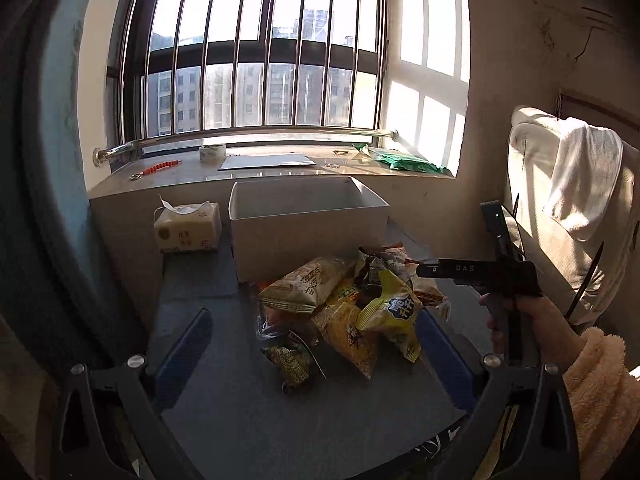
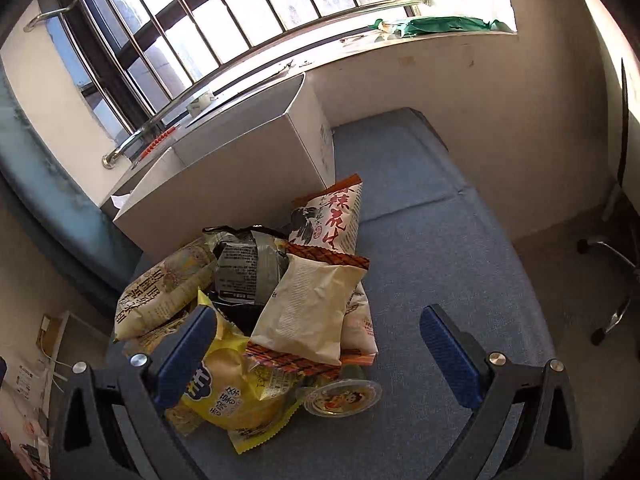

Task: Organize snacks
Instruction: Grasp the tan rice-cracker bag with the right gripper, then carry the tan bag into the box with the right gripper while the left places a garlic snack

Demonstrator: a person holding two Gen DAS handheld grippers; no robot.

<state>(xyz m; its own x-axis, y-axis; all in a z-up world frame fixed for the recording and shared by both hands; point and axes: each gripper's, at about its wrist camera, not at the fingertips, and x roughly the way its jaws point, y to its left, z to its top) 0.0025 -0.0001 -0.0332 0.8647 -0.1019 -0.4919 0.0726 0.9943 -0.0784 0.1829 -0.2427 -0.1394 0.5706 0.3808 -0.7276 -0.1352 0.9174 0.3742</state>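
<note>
A pile of snack bags [image 1: 344,312] lies on the blue-grey table [image 1: 240,420] in front of an open white box [image 1: 308,224]. My left gripper [image 1: 316,344] is open, above the near side of the pile, holding nothing. The right gripper's body [image 1: 508,276] shows at the right of the left wrist view, held by a hand. In the right wrist view the right gripper [image 2: 316,344] is open over the pile [image 2: 256,304], above a cream bag [image 2: 308,312]. A yellow chip bag [image 2: 228,384] lies by its left finger, and a small jelly cup [image 2: 344,396] is at the near edge.
A tissue pack [image 1: 188,228] stands left of the box. The windowsill behind holds a tape roll [image 1: 212,153], a flat sheet [image 1: 268,161] and green packaging [image 1: 408,160]. A chair with a towel [image 1: 576,208] stands right; its wheeled base [image 2: 612,280] shows on the floor.
</note>
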